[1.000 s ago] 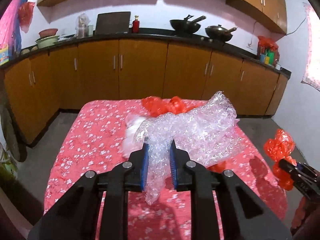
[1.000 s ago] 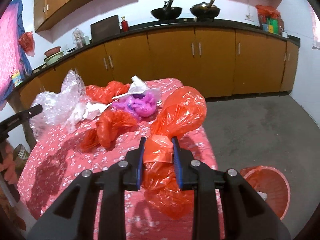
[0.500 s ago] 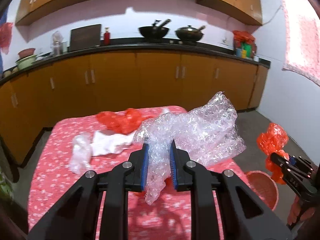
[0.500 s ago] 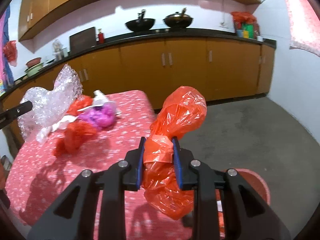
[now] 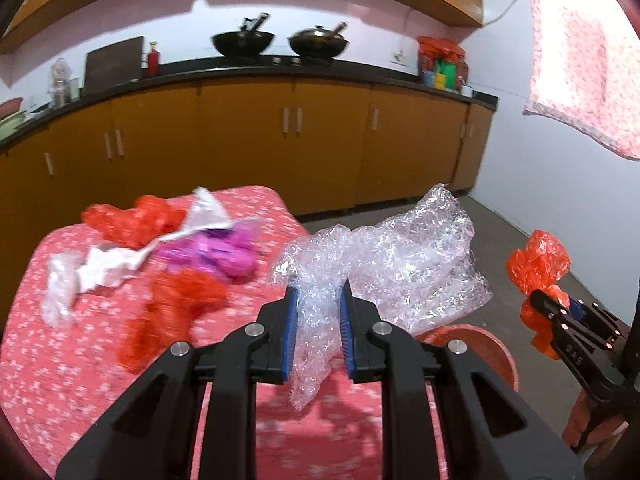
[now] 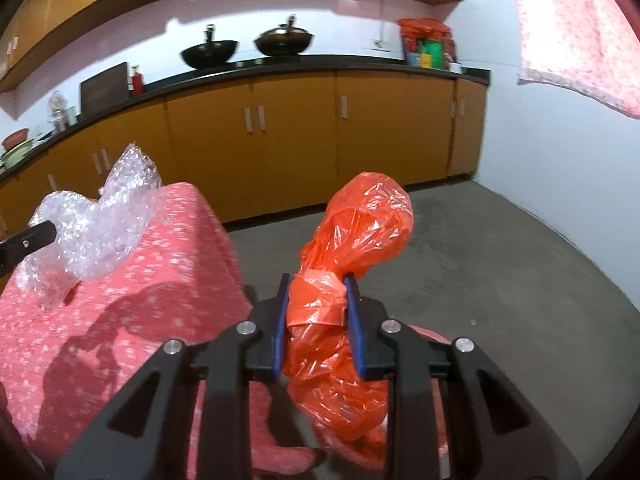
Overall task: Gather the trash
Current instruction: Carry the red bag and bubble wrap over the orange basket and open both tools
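Carrying trash in both hands, the person has each claw clamped on a piece: the left claw (image 5: 318,320) pinches a crumpled sheet of bubble wrap (image 5: 404,264) by its lower tail, so the bulk billows up and to the right of the pads, and the right claw (image 6: 318,312) squeezes an orange plastic bag (image 6: 360,232) at its twisted waist, with one puff above the pads and another hanging below. Both loads are held clear of the desk (image 5: 80,368), out past its right edge, and that looks like a carry toward the red bin (image 5: 480,344) on the floor. More trash lies on the flowered cloth: orange bags (image 5: 176,308), a purple bag (image 5: 216,256) and white scraps (image 5: 100,272), all smeared by motion blur, so their edges and number are hard to make out. Only part of the bin's rim shows, behind the wrap and the claw; what it holds cannot be seen.
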A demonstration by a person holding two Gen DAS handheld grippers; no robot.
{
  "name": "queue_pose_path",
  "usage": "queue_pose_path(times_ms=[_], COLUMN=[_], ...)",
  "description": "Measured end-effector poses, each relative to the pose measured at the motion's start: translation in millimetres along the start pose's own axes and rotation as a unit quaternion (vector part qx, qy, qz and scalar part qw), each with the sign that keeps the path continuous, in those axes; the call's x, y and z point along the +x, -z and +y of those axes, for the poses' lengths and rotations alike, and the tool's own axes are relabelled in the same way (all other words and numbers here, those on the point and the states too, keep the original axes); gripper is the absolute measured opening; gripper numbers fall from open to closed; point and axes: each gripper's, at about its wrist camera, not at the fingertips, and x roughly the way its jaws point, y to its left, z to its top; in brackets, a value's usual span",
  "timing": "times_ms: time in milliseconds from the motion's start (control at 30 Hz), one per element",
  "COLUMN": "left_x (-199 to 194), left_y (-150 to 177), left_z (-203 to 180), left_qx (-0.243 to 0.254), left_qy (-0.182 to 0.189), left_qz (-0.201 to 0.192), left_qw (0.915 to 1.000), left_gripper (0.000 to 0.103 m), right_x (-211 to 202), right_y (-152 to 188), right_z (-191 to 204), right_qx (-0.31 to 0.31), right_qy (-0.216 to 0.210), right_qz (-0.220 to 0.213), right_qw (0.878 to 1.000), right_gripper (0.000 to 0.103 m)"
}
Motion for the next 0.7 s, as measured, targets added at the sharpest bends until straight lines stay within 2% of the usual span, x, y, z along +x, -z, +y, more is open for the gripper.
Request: queue_pose_path(times_ms=[433, 700], left_x=[44.4, 72.9], left_y=[26.6, 46.0], left_z=[-94.8, -142.3], left_qx=[0.024, 0.056], left_qy=[0.052, 0.064], left_qz=[0.044, 0.070], left_qw=[0.9974, 0.9939], left_gripper=[0.019, 0.019], right_x=[21.4, 36.9], right_y=[31.8, 47.3], right_z=[-74.5, -109.9], right_qx=[0.029, 0.042], right_qy=[0.069, 0.077], right_qz=[0.031, 0.052], right_qw=[0.997, 0.995], right_gripper=[0.026, 0.026])
